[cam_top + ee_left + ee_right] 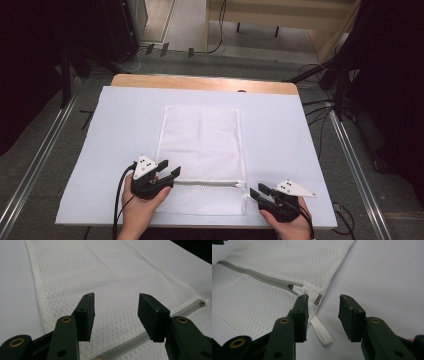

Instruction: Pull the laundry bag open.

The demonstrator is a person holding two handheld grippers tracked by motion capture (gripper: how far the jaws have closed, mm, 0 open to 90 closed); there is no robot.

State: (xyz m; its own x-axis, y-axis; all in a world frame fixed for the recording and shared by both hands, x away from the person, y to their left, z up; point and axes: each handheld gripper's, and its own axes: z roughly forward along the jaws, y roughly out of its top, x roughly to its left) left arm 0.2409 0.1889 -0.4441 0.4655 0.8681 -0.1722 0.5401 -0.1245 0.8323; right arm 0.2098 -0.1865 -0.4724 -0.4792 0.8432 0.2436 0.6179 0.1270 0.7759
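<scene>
Evidently a two-handed zipper job is being set up. White mesh laundry bag (201, 150) lies flat in the middle of the surface (280, 130), which is covered with a pale sheet; long axis runs away from the person, zipper (207, 183) runs crosswise near the near end. Left gripper (168, 168) sits over the bag's near-left corner, just above the zipper line, jaws apart and holding nothing; its own view shows the mesh between and beyond the jaws with the zipper tape passing below them (130, 346). Likely purpose: pin or pinch the fabric at the closed end so the bag does not slide when the slider is pulled. Right gripper (256, 193) rests just off the bag's near-right corner, jaws also apart and empty. In the right gripper view the zipper slider (290, 286) sits at the right end of the tape, beside a white fabric tab (310, 293), and a white loop (321, 330) trails from the corner onto the surface, lying between the jaws. Placement suggests this side goes for the loop or the slider end. Whether the left jaw touches the corner seam I cannot tell. Bag looks flat and empty, zipper appears closed along its length. Thin mesh may bunch if only one side is held, hence both hands at opposite ends.
</scene>
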